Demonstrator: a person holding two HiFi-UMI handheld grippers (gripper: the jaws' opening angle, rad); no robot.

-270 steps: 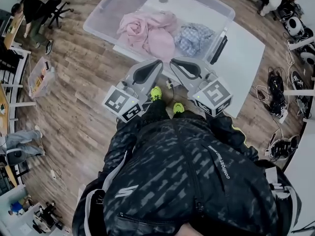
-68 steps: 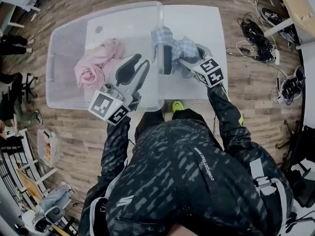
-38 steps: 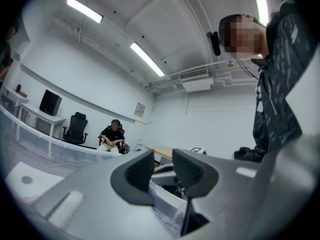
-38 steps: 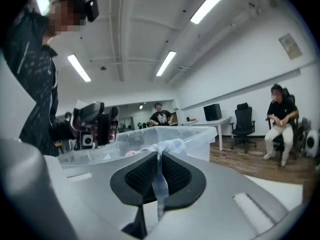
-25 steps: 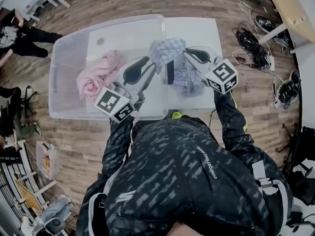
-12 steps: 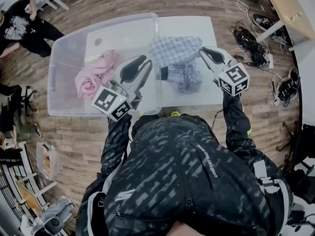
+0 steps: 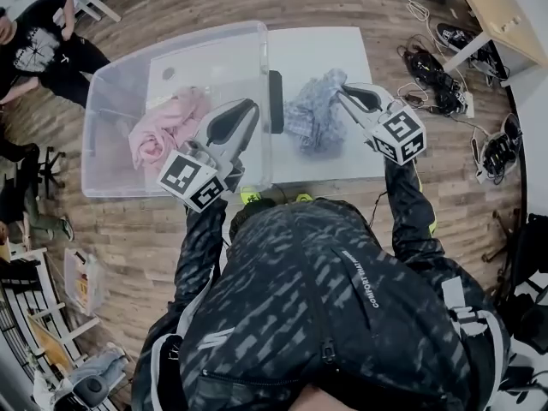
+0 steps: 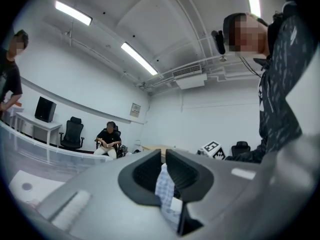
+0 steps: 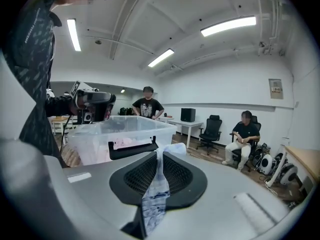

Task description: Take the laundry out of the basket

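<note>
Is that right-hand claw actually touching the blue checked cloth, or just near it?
Touching. In the right gripper view, the right gripper has its jaws closed on the checked cloth, pinched between them.

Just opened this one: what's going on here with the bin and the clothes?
A person with a tool in each hand is emptying laundry from a clear plastic bin. The right tool is clamped on a blue checked garment, which is out of the bin, over the white surface beside it. The left tool is closing its jaws with the same checked cloth between them. A pink garment lies in the bin, not yet taken out.
</note>
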